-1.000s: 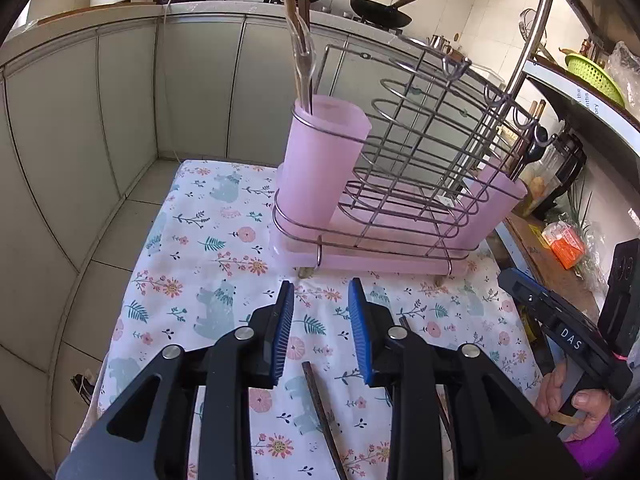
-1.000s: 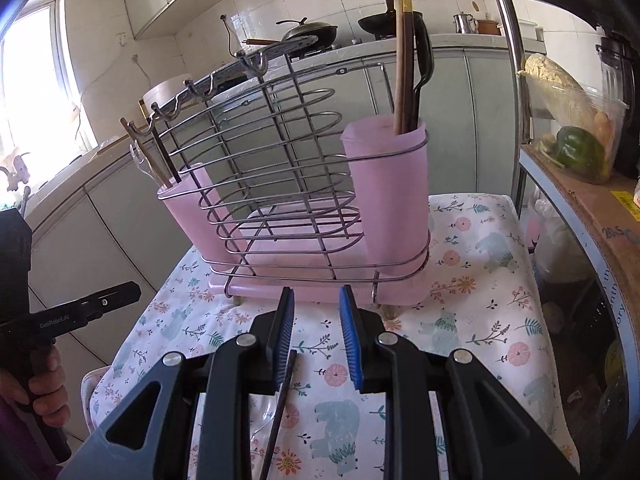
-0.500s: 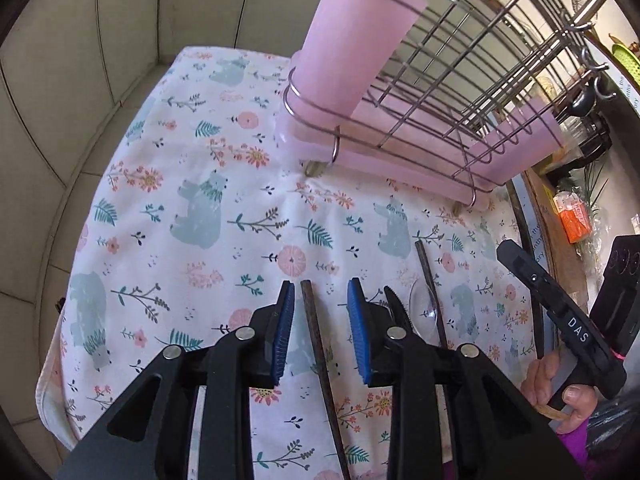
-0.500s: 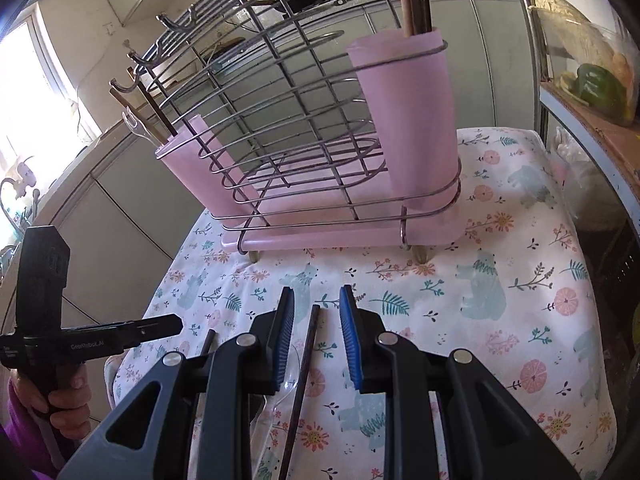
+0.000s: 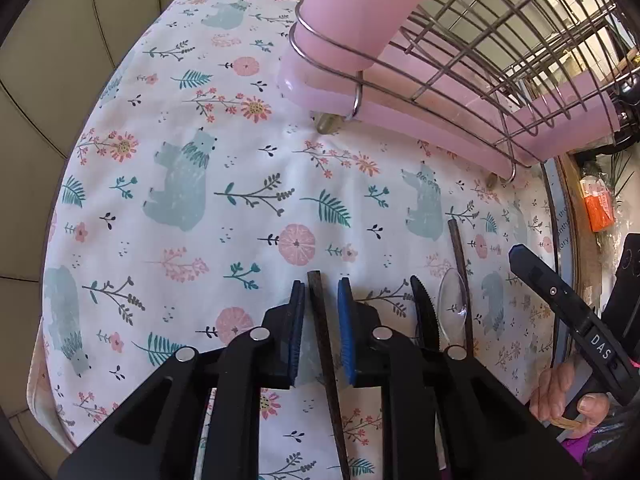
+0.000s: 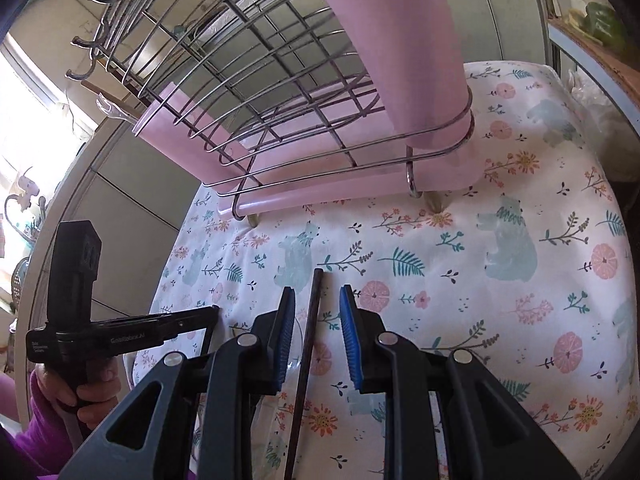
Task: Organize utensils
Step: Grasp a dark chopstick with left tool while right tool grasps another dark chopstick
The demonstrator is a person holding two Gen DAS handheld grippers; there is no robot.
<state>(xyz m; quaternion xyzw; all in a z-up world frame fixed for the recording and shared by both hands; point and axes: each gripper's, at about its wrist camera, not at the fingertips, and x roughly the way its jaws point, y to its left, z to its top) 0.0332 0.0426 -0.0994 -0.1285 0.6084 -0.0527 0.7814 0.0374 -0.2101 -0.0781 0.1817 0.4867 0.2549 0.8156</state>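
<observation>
Left gripper (image 5: 321, 312) has just been closing, dark chopstick (image 5: 324, 344) lying btwn its blue pads w/ slim gaps either side, not yet pinched. Right gripper (image 6: 318, 316) is spread, a second chopstick (image 6: 307, 336) btwn its jaws, untouched. Both sticks lie flat on the floral table (image 5: 180, 152) cloth. A black knife (image 5: 425, 312) and clear spoon (image 5: 452, 294) lie just beside the left gripper. Pink wire rack (image 6: 304, 128) stands at the table's far side.

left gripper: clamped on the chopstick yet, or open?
Open. The left gripper has been closing, but gaps show between each pad and the chopstick lying on the tablecloth.
</observation>
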